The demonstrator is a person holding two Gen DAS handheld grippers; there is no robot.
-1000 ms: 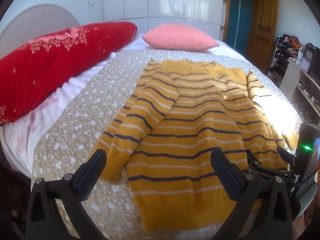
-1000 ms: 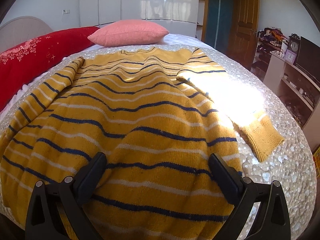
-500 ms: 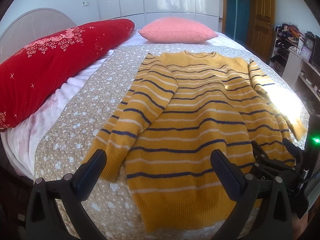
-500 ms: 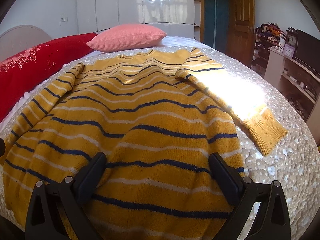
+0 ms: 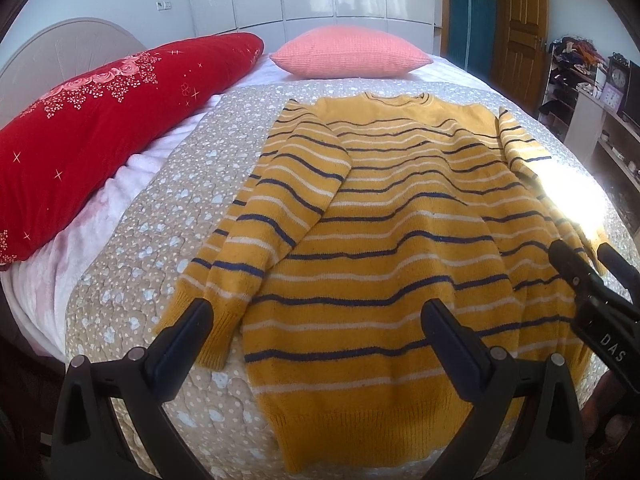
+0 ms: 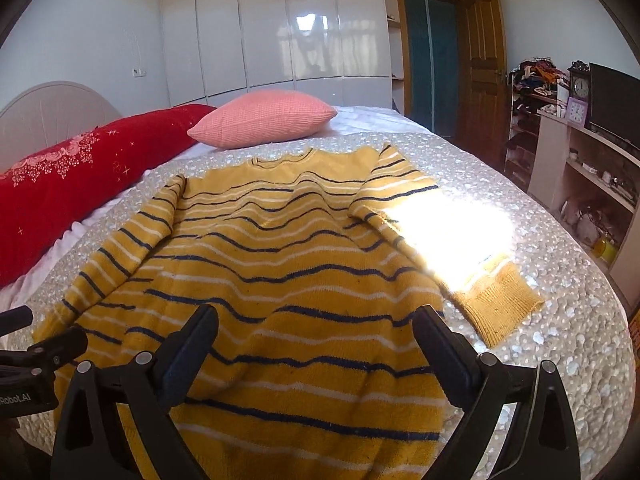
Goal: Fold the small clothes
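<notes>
A yellow sweater (image 5: 384, 216) with navy and white stripes lies flat on the bed, hem nearest me, collar far. It also shows in the right wrist view (image 6: 288, 280). Its left sleeve (image 5: 264, 232) lies along the body's left side. Its right sleeve (image 6: 460, 264) stretches out to the right, partly in glaring sunlight. My left gripper (image 5: 316, 328) is open and empty above the hem. My right gripper (image 6: 316, 332) is open and empty above the lower body of the sweater. The right gripper also shows at the right edge of the left wrist view (image 5: 592, 276).
The bed has a beige spotted quilt (image 5: 160, 232). A long red pillow (image 5: 100, 128) lies on the left and a pink pillow (image 5: 348, 56) at the head. Shelves with clocks (image 6: 580, 152) and a wooden door (image 6: 484, 68) stand to the right.
Both grippers have pulled back and risen, so the sweater looks smaller and farther. The sweater has not moved. Both grippers stayed open.
</notes>
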